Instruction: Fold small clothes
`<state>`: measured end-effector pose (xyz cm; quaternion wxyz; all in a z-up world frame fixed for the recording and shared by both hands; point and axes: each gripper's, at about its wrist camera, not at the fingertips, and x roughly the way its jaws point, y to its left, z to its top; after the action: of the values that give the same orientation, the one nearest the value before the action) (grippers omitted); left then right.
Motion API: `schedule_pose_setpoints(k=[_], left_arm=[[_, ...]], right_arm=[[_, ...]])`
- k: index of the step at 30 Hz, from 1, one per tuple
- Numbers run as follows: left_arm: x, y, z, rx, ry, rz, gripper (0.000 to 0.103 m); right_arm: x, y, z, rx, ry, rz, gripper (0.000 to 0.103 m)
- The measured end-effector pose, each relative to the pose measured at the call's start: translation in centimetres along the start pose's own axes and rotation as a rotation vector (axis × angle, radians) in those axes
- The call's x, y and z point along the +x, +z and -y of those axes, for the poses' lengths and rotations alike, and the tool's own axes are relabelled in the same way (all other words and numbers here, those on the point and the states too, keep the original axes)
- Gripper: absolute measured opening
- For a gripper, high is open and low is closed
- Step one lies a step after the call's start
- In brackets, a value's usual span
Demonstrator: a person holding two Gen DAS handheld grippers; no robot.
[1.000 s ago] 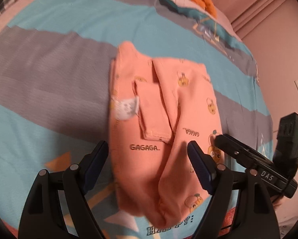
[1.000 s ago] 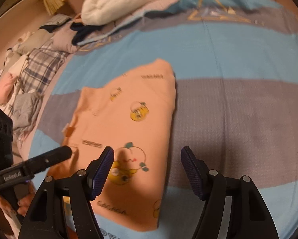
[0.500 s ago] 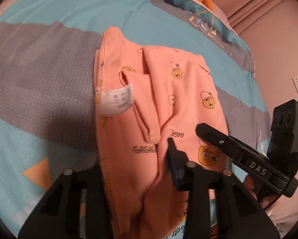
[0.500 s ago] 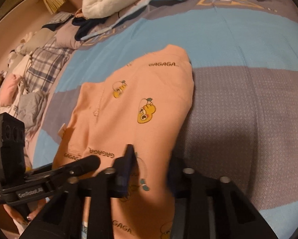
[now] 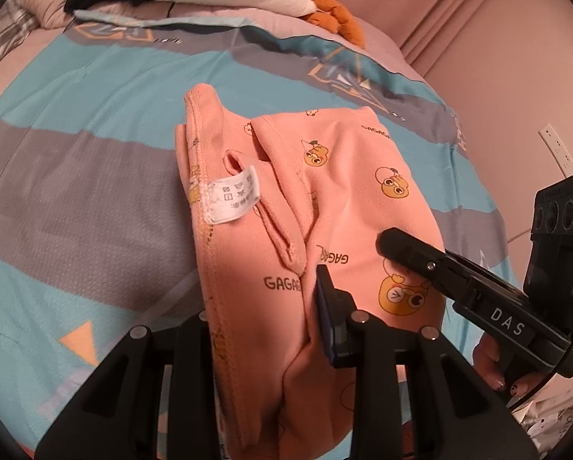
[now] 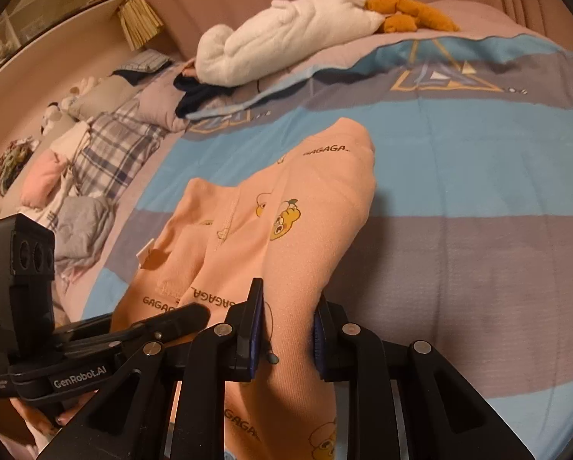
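So your left gripper (image 5: 263,326) has its jaws pinched down narrow on the near hem of the pink garment (image 5: 325,199), fabric bunched right between the pads, and your right gripper (image 6: 286,329) is doing the same thing on the near right edge, its jaws closing with cloth clamped between the blue pads (image 6: 256,329). The garment's near end is lifted up off the bed in both grips while the far end lies on the striped blue and grey bedspread (image 5: 94,199). Its white care label (image 5: 234,199) is flipped out on the left side. Farther off, at the far end of the bed, there's a white plush toy (image 6: 286,34), and a pile of other clothes (image 6: 79,176) sits off to the left.
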<state>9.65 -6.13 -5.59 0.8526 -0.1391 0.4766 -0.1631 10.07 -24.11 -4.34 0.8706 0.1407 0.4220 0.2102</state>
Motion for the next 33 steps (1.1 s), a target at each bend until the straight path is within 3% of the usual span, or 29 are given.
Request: schedule_pose_setpoints(k=[9, 20, 28, 33], left_arm=[[2.5, -0.7, 1.6, 0.026, 0.009, -0.038, 0.031], [6.4, -1.3, 1.2, 0.025, 0.057, -0.112, 0.032], [6.6, -1.4, 1.4, 0.031, 0.085, -0.125, 0.045], [5.4, -1.3, 1.4, 0.037, 0.098, -0.112, 0.053]], right_arm=[[-0.1, -0.4, 1.9, 0.031, -0.053, -0.009, 0.024], [2.4, -2.0, 4.6, 0.097, -0.114, -0.085, 0.024], [2.5, -2.4, 5.0, 0.120, -0.158, -0.109, 0.027], [1.7, -2.2, 4.7, 0.104, -0.217, -0.087, 0.040]])
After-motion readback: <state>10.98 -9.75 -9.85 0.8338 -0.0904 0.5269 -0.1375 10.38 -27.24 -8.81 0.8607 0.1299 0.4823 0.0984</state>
